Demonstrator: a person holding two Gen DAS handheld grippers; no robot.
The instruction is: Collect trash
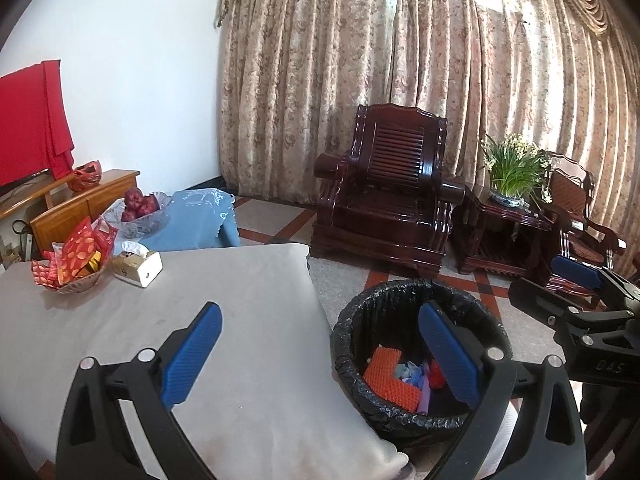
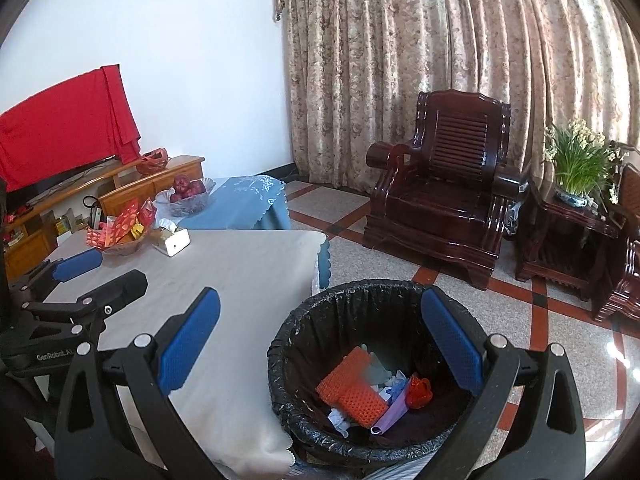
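- Left wrist view: left hand-held gripper (image 1: 320, 354) has its blue pads spread wide with nothing between them, one pad over the grey tabletop (image 1: 248, 312), the other over the bin (image 1: 420, 360).
- Bin sits on the floor right beside the tabletop edge, lined with a black bag. Trash is already down in it: an orange mesh piece (image 1: 390, 378) plus some purple and pale scraps, kinda hard to make out.
- Far corner of the tabletop has a snack basket (image 1: 72, 268) with red packets and a tissue box (image 1: 138, 266) just beside it.
- Right hand-held gripper (image 1: 576, 280) pokes in from the right edge; can't tell from here how its pads stand.
- Right wrist view: right hand-held gripper (image 2: 320, 354) is also spread wide and holding nothing, framing the bin (image 2: 384, 364) from above.
- Better look inside here: orange mesh (image 2: 352, 392), a small red crumpled thing (image 2: 419, 390), a purple strip (image 2: 390, 414) and white bits at the bottom.
- Left hand-held gripper (image 2: 80, 276) shows at the left over the tabletop (image 2: 240, 280), and from this side its state isn't clear.
- Behind it all: fruit bowl (image 2: 186, 196) on a blue cloth, dark wooden armchair (image 2: 444, 196), curtains.
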